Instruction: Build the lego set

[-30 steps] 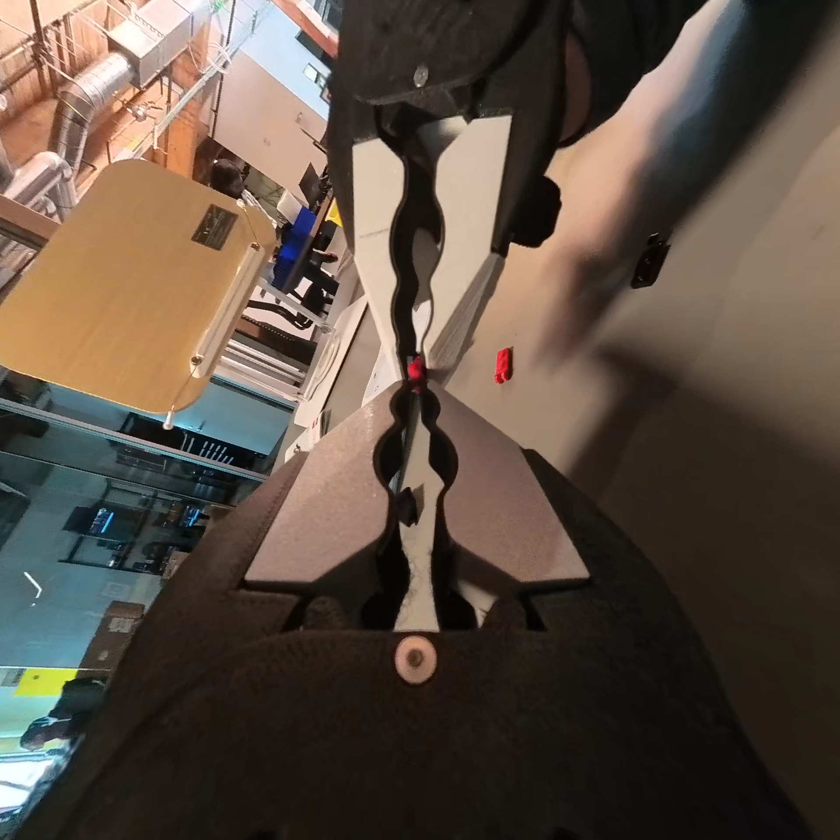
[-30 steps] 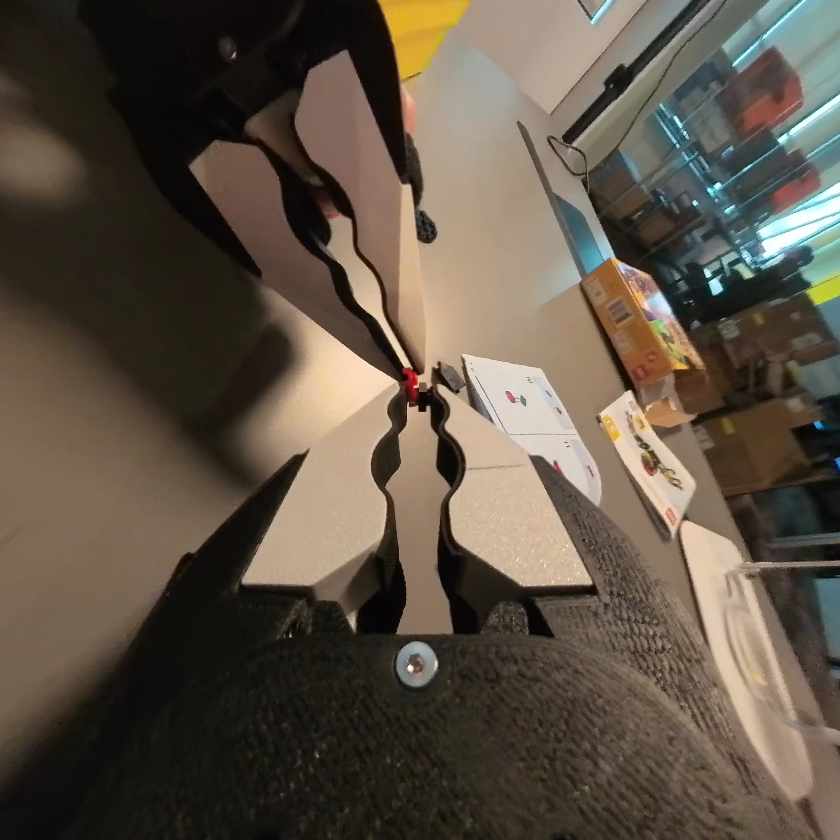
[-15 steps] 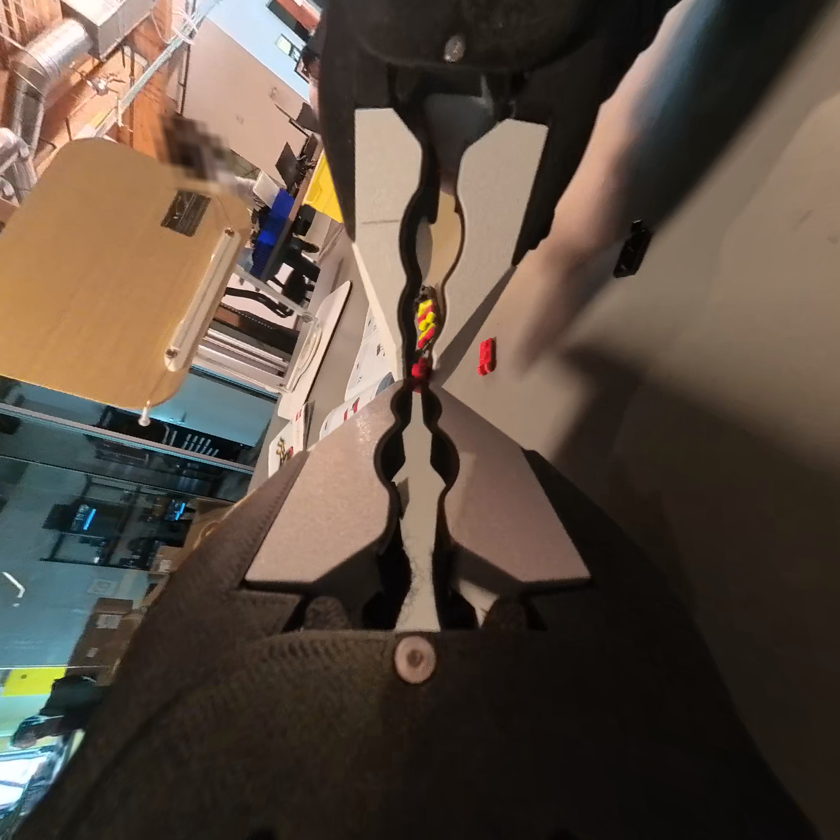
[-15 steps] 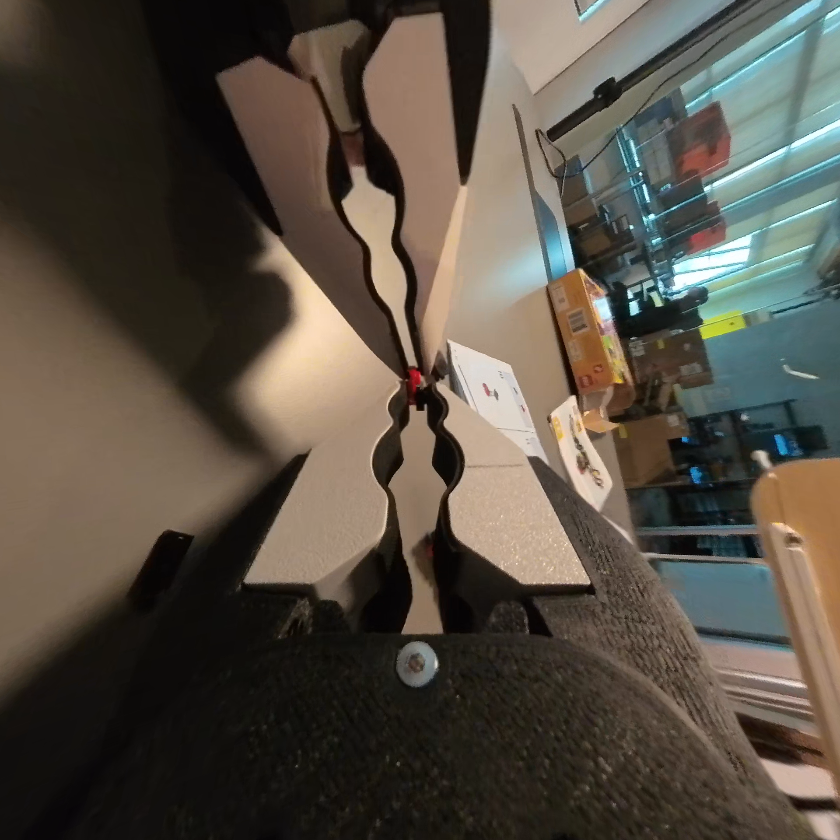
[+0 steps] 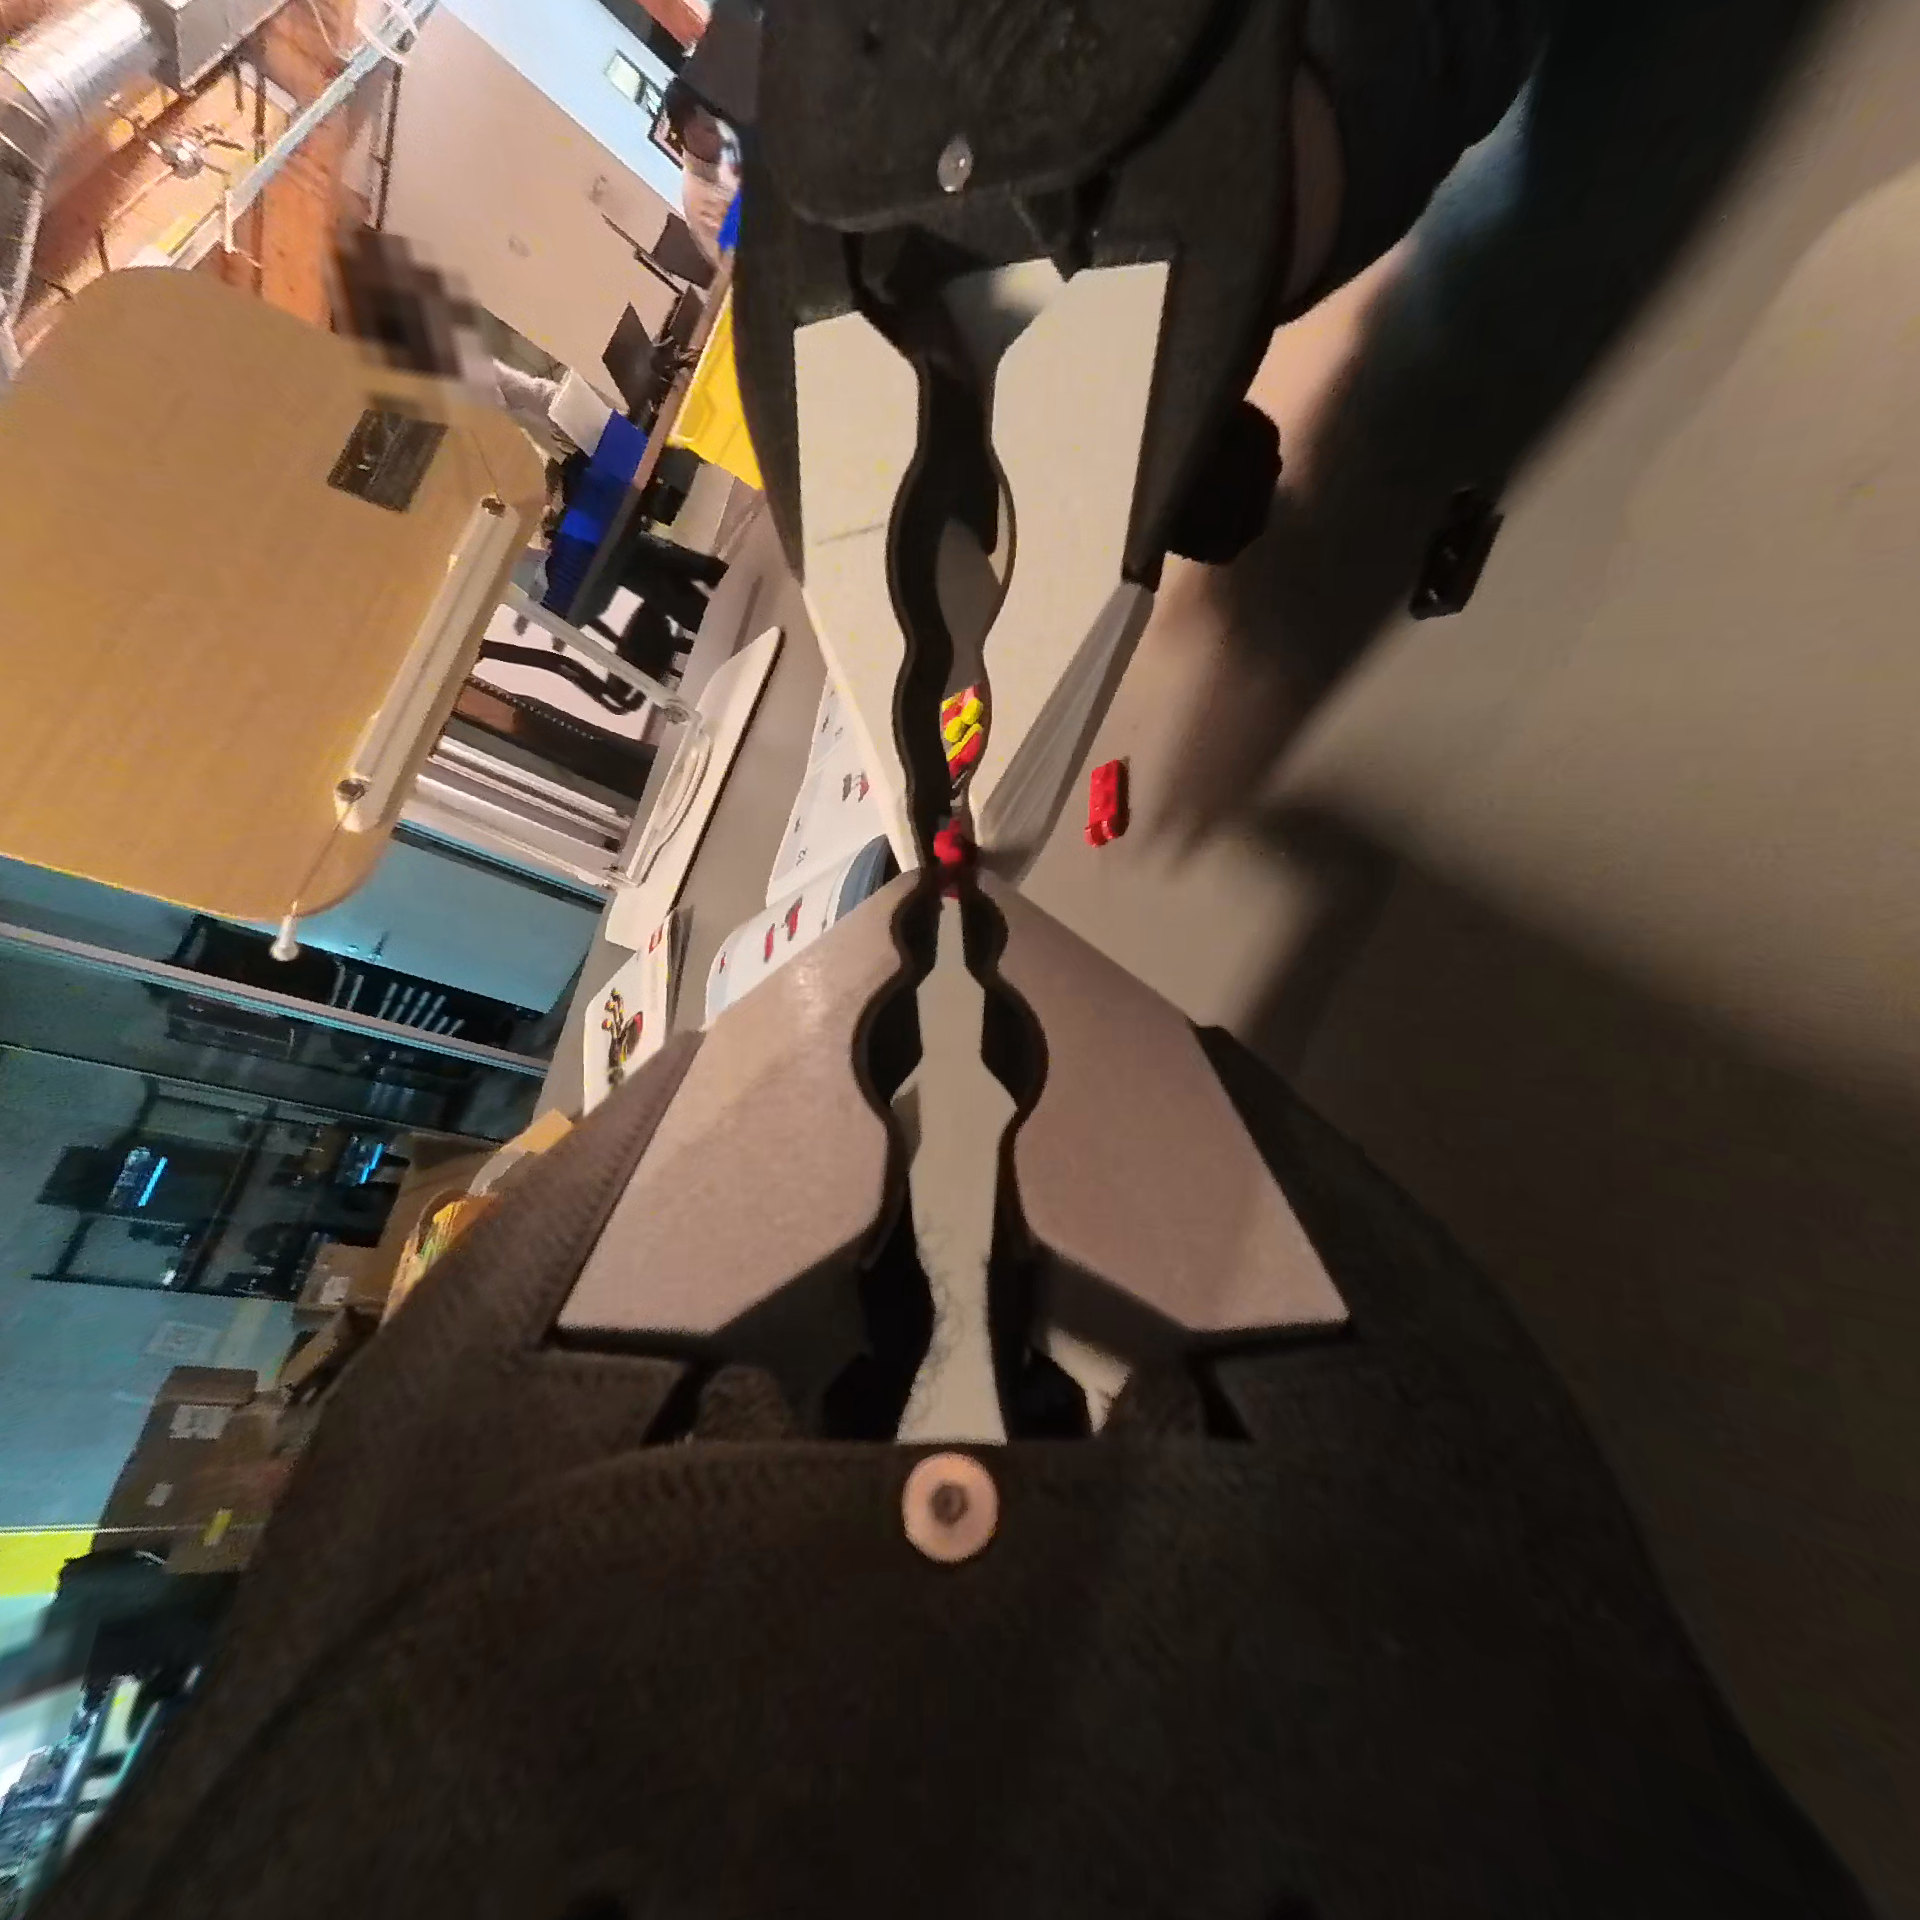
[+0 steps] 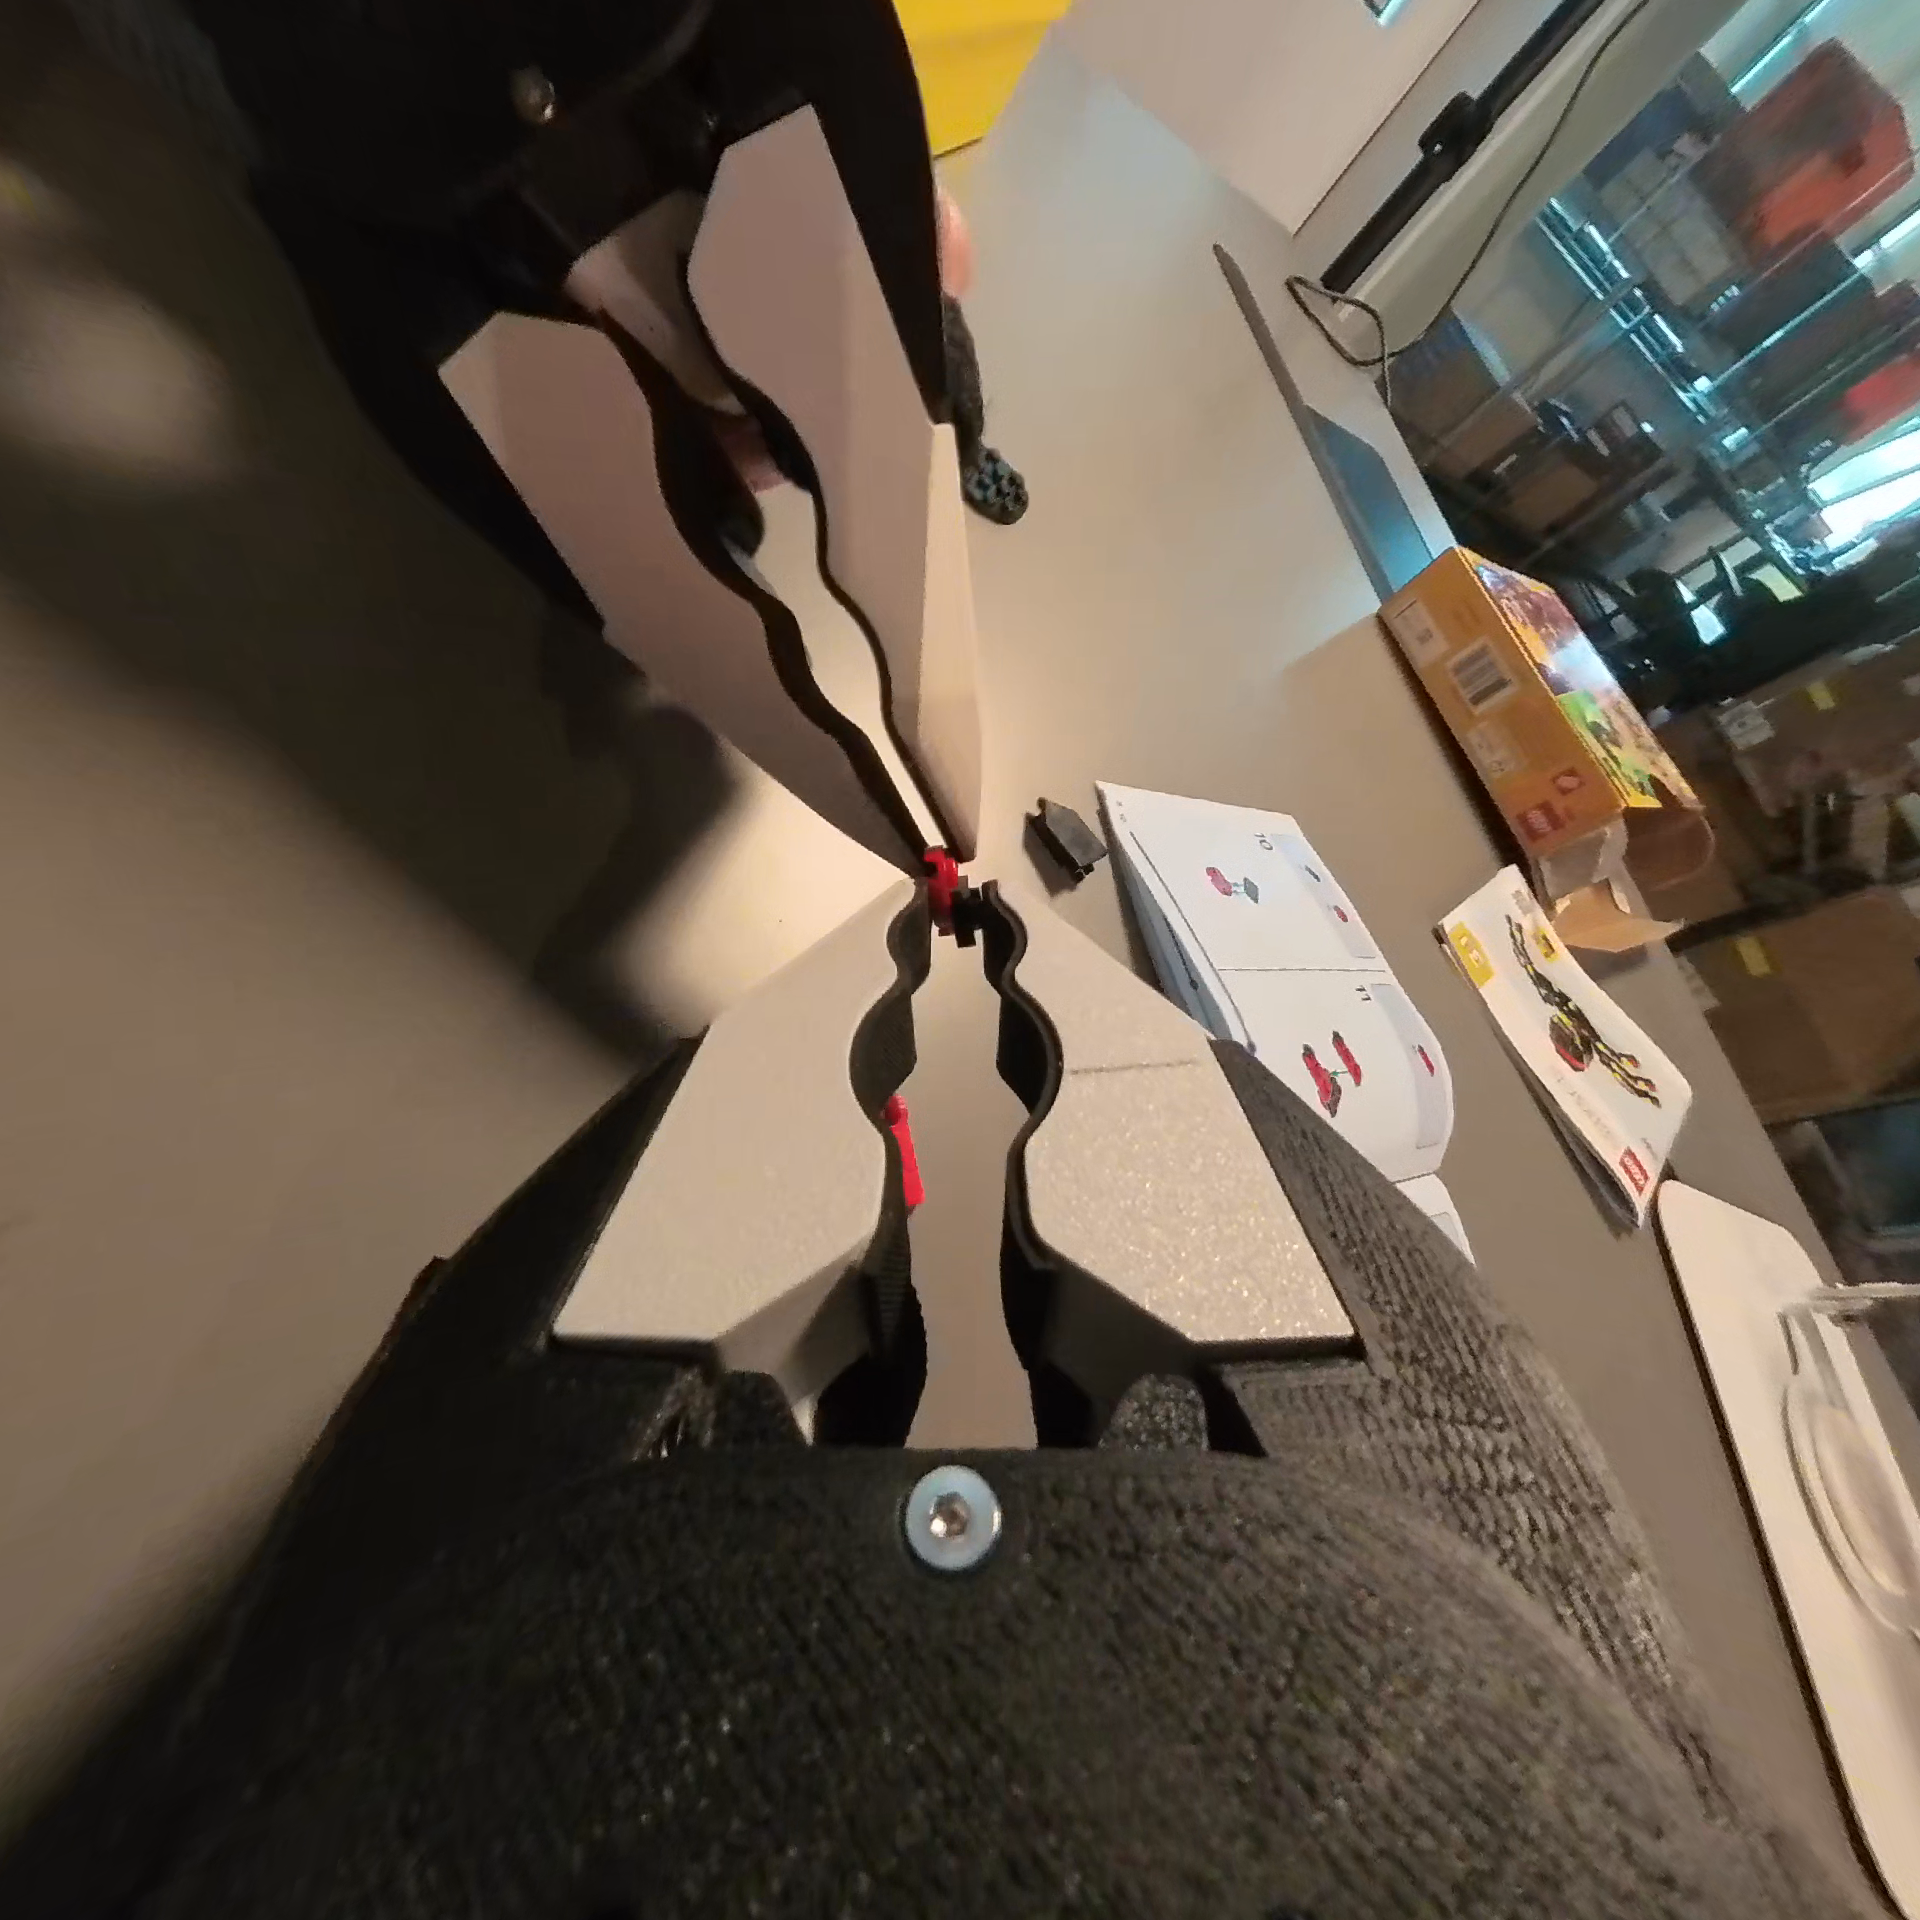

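At centre of left wrist view, left gripper [image 5: 948, 891] tips pinch small red lego piece [image 5: 948, 844], meeting right gripper [image 5: 948, 821] tip to tip; loose red brick [image 5: 1107, 802] on grey table [image 5: 1558, 935] right of centre. At centre of right wrist view, right gripper [image 6: 961, 914] fingers narrow, gripping small black lego piece [image 6: 968, 916] against red one; open white instruction booklet [image 6: 1278, 956] right of centre, yellow cardboard box [image 6: 1527, 707] upper right.

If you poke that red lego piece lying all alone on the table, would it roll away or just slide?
Probably slide. The loose red piece looks flat-sided and blocky, lying on the smooth grey table, so rolling seems unlikely. It is tiny next to the gripper fingers, so it is likely very light and may skitter off at a small nudge. It looks like hard plastic, stiff rather than bendy.
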Tool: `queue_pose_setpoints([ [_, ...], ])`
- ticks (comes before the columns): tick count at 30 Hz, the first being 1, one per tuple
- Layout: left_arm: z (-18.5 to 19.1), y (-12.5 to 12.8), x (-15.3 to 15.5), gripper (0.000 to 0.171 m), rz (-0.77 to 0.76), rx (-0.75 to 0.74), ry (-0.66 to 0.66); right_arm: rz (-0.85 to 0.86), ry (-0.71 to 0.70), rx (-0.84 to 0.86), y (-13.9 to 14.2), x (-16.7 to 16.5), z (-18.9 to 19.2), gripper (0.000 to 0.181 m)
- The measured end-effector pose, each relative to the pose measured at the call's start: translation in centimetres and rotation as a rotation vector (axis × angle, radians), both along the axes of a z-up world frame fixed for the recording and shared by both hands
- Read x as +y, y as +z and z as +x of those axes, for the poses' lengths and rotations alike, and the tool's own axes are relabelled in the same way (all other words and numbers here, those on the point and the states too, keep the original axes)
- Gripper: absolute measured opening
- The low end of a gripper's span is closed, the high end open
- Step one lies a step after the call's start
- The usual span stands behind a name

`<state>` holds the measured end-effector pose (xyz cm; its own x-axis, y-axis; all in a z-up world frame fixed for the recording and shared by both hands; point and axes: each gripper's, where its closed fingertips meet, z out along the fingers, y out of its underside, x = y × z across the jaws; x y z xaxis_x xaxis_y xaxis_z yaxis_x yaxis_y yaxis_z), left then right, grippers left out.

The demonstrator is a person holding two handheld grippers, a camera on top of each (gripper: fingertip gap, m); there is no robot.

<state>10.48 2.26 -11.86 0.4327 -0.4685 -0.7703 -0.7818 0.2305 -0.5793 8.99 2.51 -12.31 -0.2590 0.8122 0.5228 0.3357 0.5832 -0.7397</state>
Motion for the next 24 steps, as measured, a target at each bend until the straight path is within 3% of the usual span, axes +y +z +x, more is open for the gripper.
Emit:
queue_pose_setpoints([
  [8, 0.6, 0.6, -0.9, 0.004, 0.075, 0.017, -0.080, 0.043, 0.097, 0.047, 0.6, -1.0, 0.4, 0.007],
  [14, 1.0, 3.5, -2.1, 0.006, 0.069, -0.251, -0.177, -0.109, 0.170, 0.146, 2.4, -1.5, 0.9, 0.006],
  [17, 0.7, 3.8, -2.0, 0.007, 0.010, -0.340, -0.185, -0.360, 0.203, 0.163, 3.5, -2.0, 1.0, 0.006],
  [22, 0.7, 4.9, -1.8, 0.006, -0.095, -0.538, -0.191, -1.016, 0.336, 0.186, 7.0, -2.2, 1.7, 0.006],
  [24, 1.2, 5.6, -2.0, 0.009, -0.155, -0.648, -0.222, -1.144, 0.366, 0.199, 7.5, -1.8, 1.9, 0.006],
])
